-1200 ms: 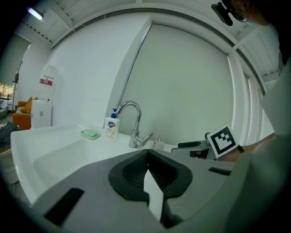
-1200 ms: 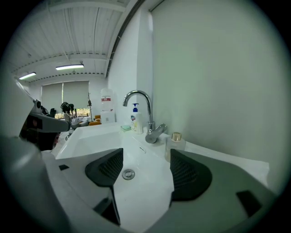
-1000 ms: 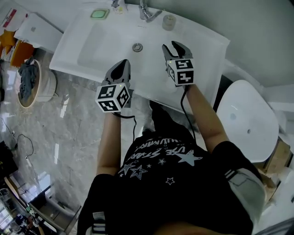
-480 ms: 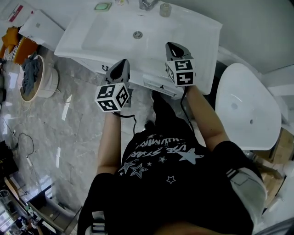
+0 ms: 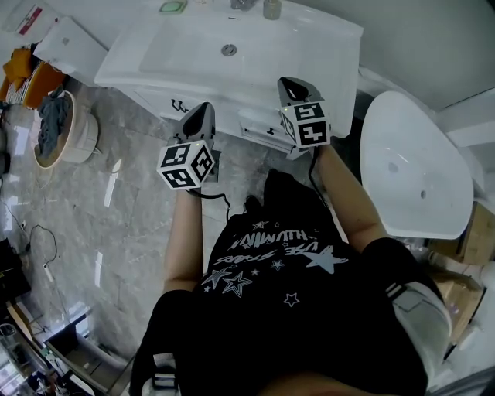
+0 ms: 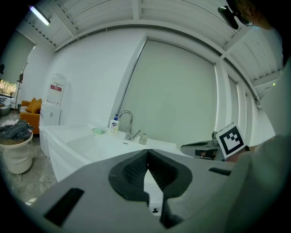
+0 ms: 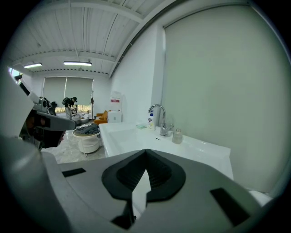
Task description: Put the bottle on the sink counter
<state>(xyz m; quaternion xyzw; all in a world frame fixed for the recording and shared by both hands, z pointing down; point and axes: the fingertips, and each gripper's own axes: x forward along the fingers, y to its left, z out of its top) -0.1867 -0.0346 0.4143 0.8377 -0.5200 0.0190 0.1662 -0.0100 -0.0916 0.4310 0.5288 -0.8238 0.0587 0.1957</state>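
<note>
1. Back we go. Since a second ago the sink counter [image 5: 332, 35] has slid up toward the top edge of the head view. The left gripper [image 5: 204, 110] and right gripper [image 5: 288, 82] were over the basin [image 5: 186, 46] then, and now sit at its near edge.
2. The right gripper's jaws were apart a second ago; now they're together, tips touching, with nothing between them in the right gripper view.
3. Same story on the left gripper: jaws closed tip to tip, empty, pointing at the sink from the front.
4. The small bottle [image 5: 271, 9] stands upright on the sink counter, just right of the faucet [image 5: 241, 4] — back by the wall and well apart from both grippers.
5. On the faucet's other side stands a white soap dispenser [image 6: 113, 125], then a green soap dish [image 5: 172, 6] further left, both along the counter's back ledge.
6. The drain [image 5: 229, 49] shows in the basin, in front of the faucet.
7. To the person's right is a white toilet [image 5: 414, 166].
8. To the left, on the grey tiled floor [image 5: 131, 201], sits a round basket [image 5: 73, 143] with a grey cloth [image 5: 50, 116] bundled inside.
9. Both marker cubes face up at the head camera — the left gripper sits a little nearer the person than the right.
</note>
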